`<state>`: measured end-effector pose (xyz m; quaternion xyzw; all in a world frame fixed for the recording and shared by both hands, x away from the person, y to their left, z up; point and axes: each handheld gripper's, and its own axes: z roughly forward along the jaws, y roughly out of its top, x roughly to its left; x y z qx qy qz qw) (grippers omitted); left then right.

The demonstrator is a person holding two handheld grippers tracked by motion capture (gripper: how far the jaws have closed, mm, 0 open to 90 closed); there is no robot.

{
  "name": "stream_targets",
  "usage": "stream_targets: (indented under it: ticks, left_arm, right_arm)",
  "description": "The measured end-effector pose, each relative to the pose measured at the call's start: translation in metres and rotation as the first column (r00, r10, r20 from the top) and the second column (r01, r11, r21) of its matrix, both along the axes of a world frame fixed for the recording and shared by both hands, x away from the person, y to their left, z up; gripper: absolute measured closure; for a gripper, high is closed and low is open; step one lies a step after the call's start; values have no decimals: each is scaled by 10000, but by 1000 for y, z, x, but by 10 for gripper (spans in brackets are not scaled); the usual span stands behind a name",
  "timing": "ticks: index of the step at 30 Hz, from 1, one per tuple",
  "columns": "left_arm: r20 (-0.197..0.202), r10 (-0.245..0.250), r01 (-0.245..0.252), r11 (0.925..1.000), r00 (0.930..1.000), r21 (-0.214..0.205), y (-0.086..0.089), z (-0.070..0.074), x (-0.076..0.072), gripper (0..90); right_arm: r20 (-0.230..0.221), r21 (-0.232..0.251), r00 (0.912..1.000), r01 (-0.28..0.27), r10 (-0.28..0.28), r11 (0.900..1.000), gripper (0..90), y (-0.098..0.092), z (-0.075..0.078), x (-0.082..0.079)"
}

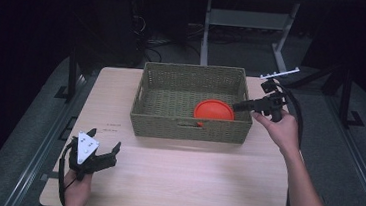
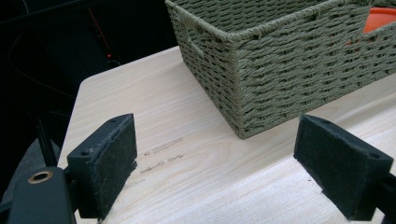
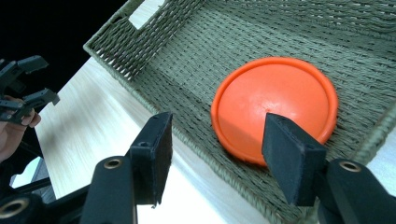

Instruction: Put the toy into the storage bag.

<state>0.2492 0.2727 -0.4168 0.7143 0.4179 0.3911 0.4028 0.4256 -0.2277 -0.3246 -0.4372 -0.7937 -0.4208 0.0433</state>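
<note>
High view: the woven basket (image 1: 189, 128) is sitting mid-table on the light wooden table (image 1: 179, 183), and the orange disc (image 1: 214, 109) is lying flat inside it, toward the near right corner, close to the front wall. The right gripper (image 1: 238, 106) is hanging over the basket's right rim, jaws pointing in toward the disc, nothing gripped. The left gripper (image 1: 104, 152) is resting low at the near left corner of the table, well apart from the basket, jaws spread, holding nothing. Left gripper view: both black pads are standing wide apart with bare table between them; the basket's corner (image 2: 240, 84) is looming ahead, and a sliver of the orange disc (image 2: 379, 21) is peeking through the handle slot. Right gripper view: the jaws are standing about half open and empty; the orange disc (image 3: 275, 105) is lying just beyond and below them on the basket floor, the right-hand pad overlapping its near edge in the picture, but whether it is touching cannot be told. The other hand's gripper (image 3: 25, 88) is showing far off at the left edge. Judgement: the disc is looking like light, stiff, smooth plastic with a raised rim, probably slippery and not fragile; lying flat, it is offering only the rim, so pinching across one edge near the basket wall, one pad under or outside the lip, is looking like the best hold.
</note>
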Motion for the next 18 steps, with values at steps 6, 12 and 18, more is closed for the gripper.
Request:
stream_targets:
  ticks: [6, 12, 18]
  left_arm:
    - [-5, -2, 2, 10000, 10000, 2, -1, 0, 0, 128]
    - [-3, 15, -15, 10000, 10000, 26, 0, 0, 0, 128]
    - [-9, -10, 10, 10000, 10000, 18, -1, -1, 0, 128]
  right_arm:
    - [239, 78, 9997, 0, -2, 10000, 402, -7, 0, -13]
    - [314, 242, 9995, 42, -50, 9997, 392, -20, -4, -25]
    - [396, 343, 9992, 20, -34, 9994, 386, -30, -11, -39]
